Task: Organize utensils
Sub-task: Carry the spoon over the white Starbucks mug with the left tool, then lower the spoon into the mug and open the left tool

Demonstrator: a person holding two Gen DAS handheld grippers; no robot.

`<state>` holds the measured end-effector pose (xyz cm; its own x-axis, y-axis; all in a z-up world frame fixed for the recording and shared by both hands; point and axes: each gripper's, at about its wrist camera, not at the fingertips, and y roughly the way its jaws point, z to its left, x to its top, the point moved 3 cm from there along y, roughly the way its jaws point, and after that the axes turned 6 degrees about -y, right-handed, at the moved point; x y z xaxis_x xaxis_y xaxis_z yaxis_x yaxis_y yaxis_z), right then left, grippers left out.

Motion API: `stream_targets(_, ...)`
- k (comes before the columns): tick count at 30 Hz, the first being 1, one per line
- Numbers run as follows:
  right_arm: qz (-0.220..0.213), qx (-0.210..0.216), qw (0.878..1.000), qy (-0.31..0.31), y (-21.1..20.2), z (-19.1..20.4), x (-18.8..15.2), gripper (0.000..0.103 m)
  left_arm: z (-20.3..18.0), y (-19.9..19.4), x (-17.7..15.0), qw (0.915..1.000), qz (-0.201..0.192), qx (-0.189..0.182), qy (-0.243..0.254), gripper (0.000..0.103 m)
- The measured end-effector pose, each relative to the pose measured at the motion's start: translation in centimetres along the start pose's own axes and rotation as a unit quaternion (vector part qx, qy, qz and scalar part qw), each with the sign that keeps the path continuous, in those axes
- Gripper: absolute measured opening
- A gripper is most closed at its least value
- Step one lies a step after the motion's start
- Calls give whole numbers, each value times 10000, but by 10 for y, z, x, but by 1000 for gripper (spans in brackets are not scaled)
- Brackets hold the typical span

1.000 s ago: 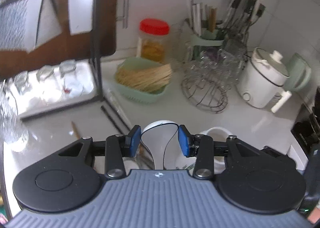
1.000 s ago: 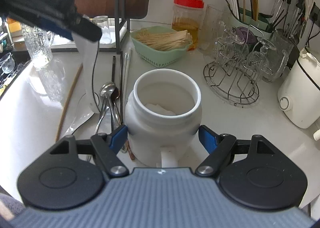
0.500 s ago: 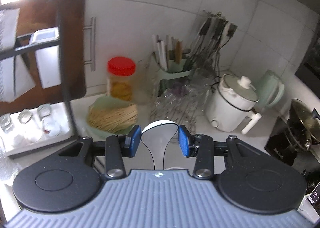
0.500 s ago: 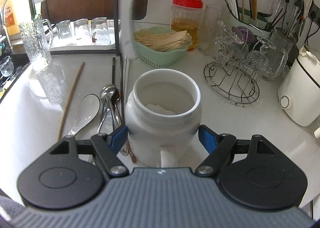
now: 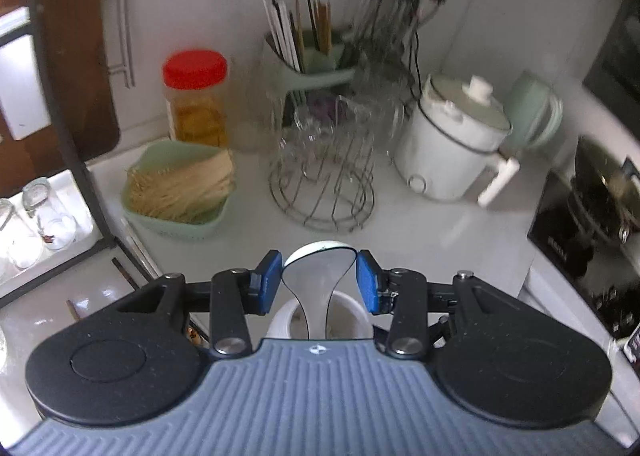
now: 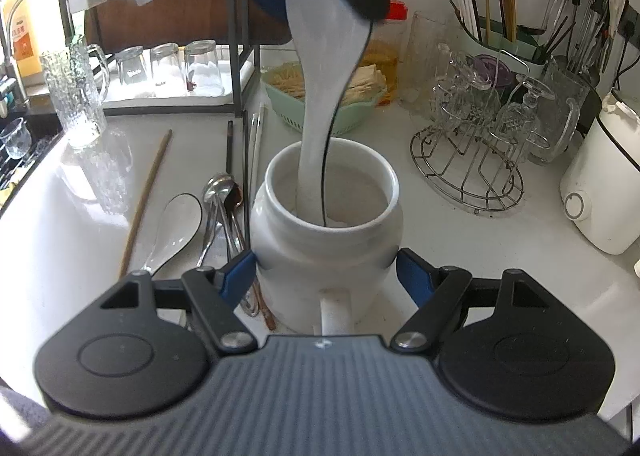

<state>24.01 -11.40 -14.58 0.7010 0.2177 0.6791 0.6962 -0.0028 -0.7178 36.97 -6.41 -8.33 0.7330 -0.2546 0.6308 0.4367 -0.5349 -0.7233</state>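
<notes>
Several spoons (image 6: 218, 212) beside white jar (image 6: 326, 248)

I can't read any text here: the orange carton (image 6: 25, 36) carries blurred print, and the black cooktop (image 5: 560, 252) shows an illegible white brand mark.

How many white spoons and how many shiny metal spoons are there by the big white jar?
White spoons: 2, one dipping into the jar, one lying on the counter
Metal spoons: 2
Total: 4
</notes>
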Motion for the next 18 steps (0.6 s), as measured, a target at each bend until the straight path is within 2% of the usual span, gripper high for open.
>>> stream_targets(7,-28,-2,10000,-4,0,0,0,79,5,27,5,9964,812,-226,43,46)
stream_targets(11,-39,-12,10000,-9,1,1,0,79,6,42,4,9904,1350,-284,34,46)
stream_targets(18,-62,-59,10000,16,0,1,-1,79,-1,56,1,9802,1929,-211,402,46)
